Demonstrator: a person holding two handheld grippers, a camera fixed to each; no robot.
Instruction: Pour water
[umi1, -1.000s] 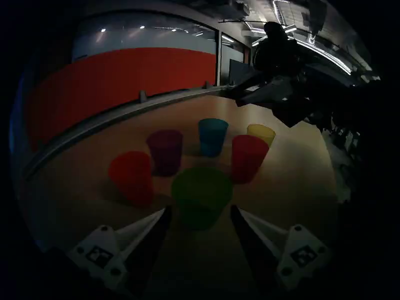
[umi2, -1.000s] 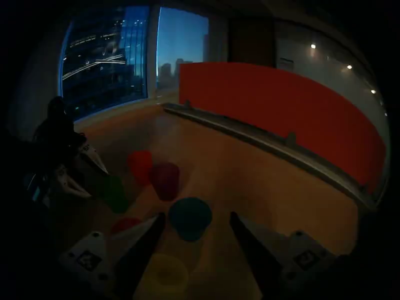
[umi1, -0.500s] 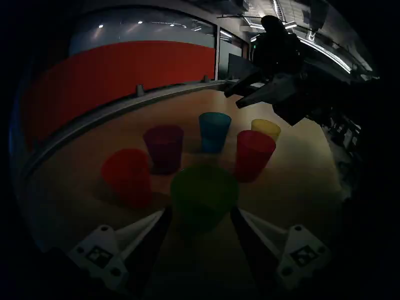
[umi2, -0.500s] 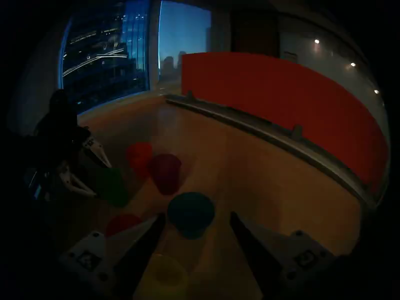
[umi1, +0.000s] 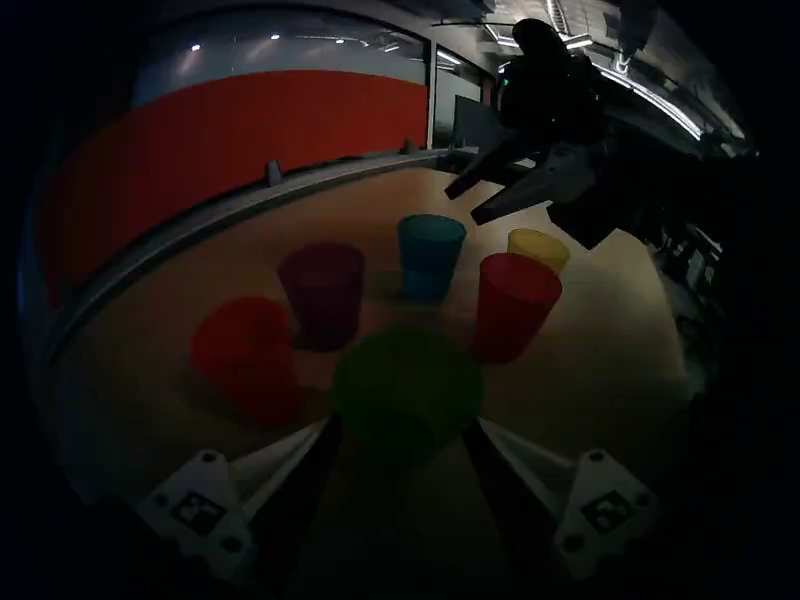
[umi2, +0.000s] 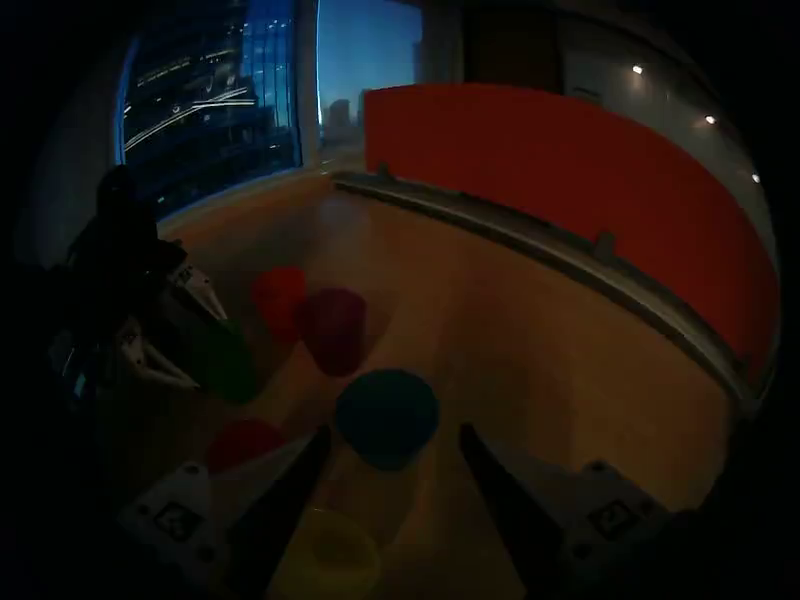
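Orange cup (umi1: 245, 355), purple cup (umi1: 322, 290), green cup (umi1: 405, 390), teal cup (umi1: 430, 255), red cup (umi1: 515, 305) and yellow cup (umi1: 538, 248) cluster on the table (umi1: 600, 340), contents too dark to tell. The left gripper (umi1: 400, 430) is spread around the green cup; the right gripper (umi2: 390, 438) is spread too, teal cup near its tips.

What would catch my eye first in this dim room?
Six bright plastic cups cluster on the wooden table: the green cup sits between the open fingers of the left gripper, the teal cup just ahead of the right gripper. Behind runs a long red wall panel, and a window shows city towers at dusk.
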